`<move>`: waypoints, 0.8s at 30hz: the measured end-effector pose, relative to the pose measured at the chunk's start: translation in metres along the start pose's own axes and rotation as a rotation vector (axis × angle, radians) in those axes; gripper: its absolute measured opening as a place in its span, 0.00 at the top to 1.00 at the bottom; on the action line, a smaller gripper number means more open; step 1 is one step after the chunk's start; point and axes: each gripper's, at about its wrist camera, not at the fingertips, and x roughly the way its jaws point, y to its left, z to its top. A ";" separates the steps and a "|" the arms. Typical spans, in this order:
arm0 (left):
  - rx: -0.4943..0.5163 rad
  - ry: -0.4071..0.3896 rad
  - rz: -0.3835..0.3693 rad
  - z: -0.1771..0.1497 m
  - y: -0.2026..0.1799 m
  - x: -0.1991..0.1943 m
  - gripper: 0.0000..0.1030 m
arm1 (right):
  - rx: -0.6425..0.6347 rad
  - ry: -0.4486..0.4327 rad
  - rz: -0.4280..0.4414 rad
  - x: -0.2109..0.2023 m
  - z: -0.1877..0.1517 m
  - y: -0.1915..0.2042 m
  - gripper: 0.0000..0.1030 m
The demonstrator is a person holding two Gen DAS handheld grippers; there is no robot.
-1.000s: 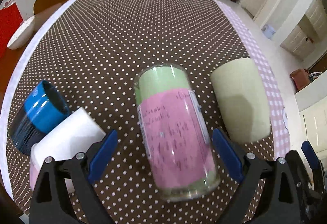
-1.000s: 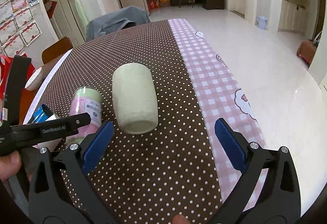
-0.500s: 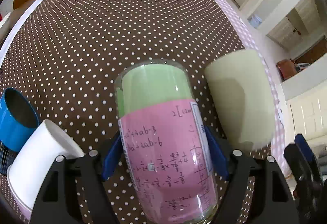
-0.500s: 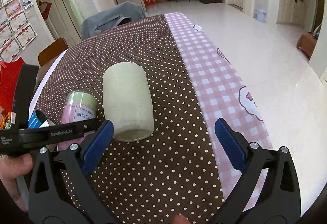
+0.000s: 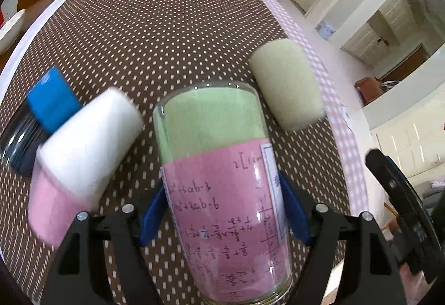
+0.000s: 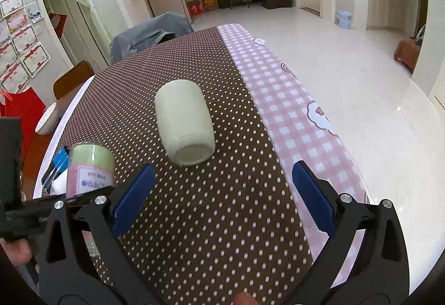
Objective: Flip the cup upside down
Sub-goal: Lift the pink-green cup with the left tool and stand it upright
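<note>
My left gripper (image 5: 224, 217) is shut on a clear glass cup (image 5: 222, 182) lined with green and pink paper, and holds it tilted above the table; the cup also shows in the right wrist view (image 6: 90, 168). A pale cream cup (image 6: 183, 123) lies on its side on the brown dotted cloth, open end toward me, ahead of my right gripper (image 6: 221, 198), which is open and empty above the cloth. The cream cup (image 5: 286, 88) lies right of the glass in the left wrist view.
A white and pink cup (image 5: 83, 149) and a blue and black cup (image 5: 41, 116) lie on their sides left of the glass. A pink checked strip (image 6: 278, 88) runs along the table's right edge. A chair (image 6: 150, 32) stands at the far end.
My left gripper closed on the glass cup and lifted it off the cloth, tilting it up. The right gripper stayed open and rose slightly.
</note>
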 end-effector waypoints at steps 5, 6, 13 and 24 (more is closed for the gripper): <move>0.009 -0.007 -0.018 -0.033 0.000 -0.020 0.29 | -0.002 -0.011 0.003 -0.018 -0.014 0.003 0.06; 0.012 -0.005 -0.016 -0.039 -0.001 -0.021 0.29 | -0.001 -0.011 0.005 -0.020 -0.017 0.003 0.06; 0.016 0.046 -0.030 -0.059 -0.015 0.006 0.29 | 0.007 -0.016 0.007 -0.030 -0.027 0.004 0.06; 0.016 0.083 -0.004 -0.070 -0.028 0.029 0.24 | 0.016 -0.010 0.010 -0.029 -0.030 0.004 0.06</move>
